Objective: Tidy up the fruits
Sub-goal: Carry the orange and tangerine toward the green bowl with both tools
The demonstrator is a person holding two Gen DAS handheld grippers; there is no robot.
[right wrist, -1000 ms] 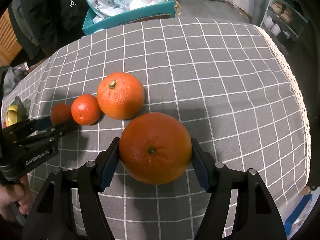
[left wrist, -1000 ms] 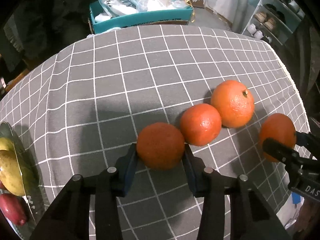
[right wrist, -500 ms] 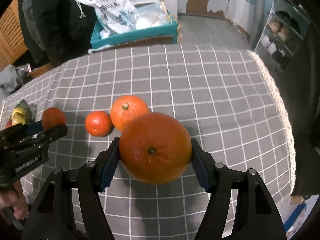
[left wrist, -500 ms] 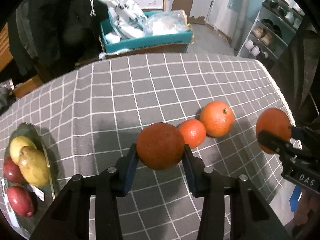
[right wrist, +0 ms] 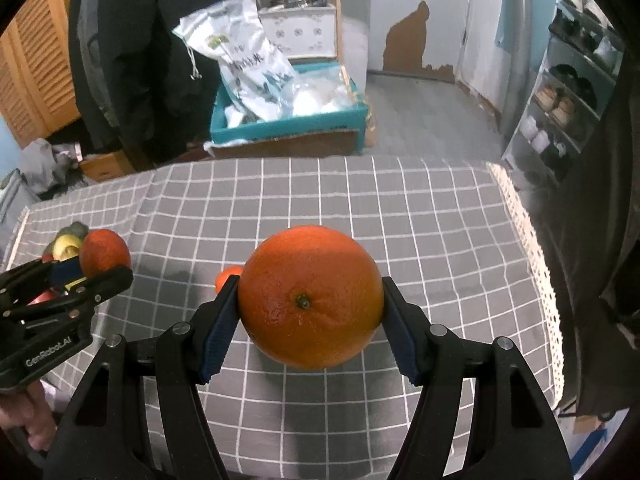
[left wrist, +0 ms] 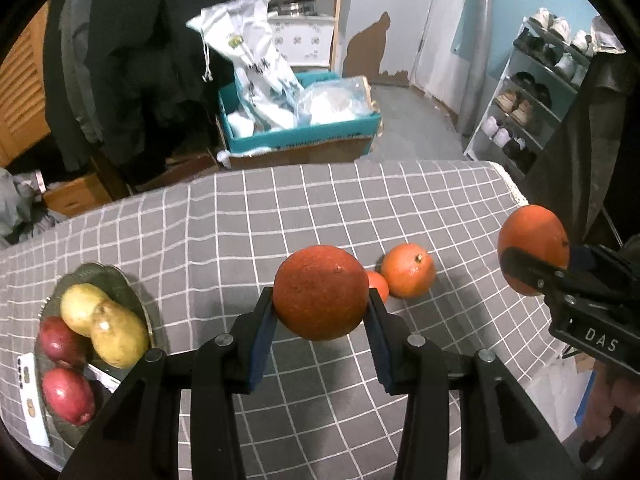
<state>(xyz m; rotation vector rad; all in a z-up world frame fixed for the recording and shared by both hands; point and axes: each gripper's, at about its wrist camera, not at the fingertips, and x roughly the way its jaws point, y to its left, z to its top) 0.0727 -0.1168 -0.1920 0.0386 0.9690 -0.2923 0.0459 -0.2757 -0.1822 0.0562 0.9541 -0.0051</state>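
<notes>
Fruit fills both views. In the left wrist view the left gripper (left wrist: 320, 312) pinches a dark reddish orange (left wrist: 320, 291) between its blue-padded fingers (left wrist: 262, 344), held up above the grey checked tablecloth (left wrist: 280, 216); behind it on the cloth sits a medium orange (left wrist: 408, 270) with its stem up, and touching that one's left side a small orange (left wrist: 378, 284) peeks out, mostly hidden by the held fruit; at the left edge a glass plate (left wrist: 132, 292) holds two yellow pears (left wrist: 104, 324) and two red fruits (left wrist: 68, 394), with a white card (left wrist: 30, 392) just beside it; at the right the right gripper (left wrist: 536, 268) clamps a large orange (left wrist: 534, 240) out over the cloth's right edge; beyond the table stand a teal-rimmed box (left wrist: 300, 136) stuffed with white bags and a shoe rack (left wrist: 532, 92).

In the right wrist view the right gripper (right wrist: 310, 312) squeezes the large orange (right wrist: 310, 296), stem end facing the camera, raised above the tablecloth (right wrist: 400, 208); a sliver of orange fruit (right wrist: 228, 274) shows on the cloth just left of it, which of the two I cannot tell; at the far left the left gripper (right wrist: 96, 270) grips the dark reddish orange (right wrist: 105, 252), with the plate's pears (right wrist: 66, 244) partly visible behind it; the teal-rimmed box (right wrist: 288, 120) and shoe rack (right wrist: 568, 108) sit past the table.
</notes>
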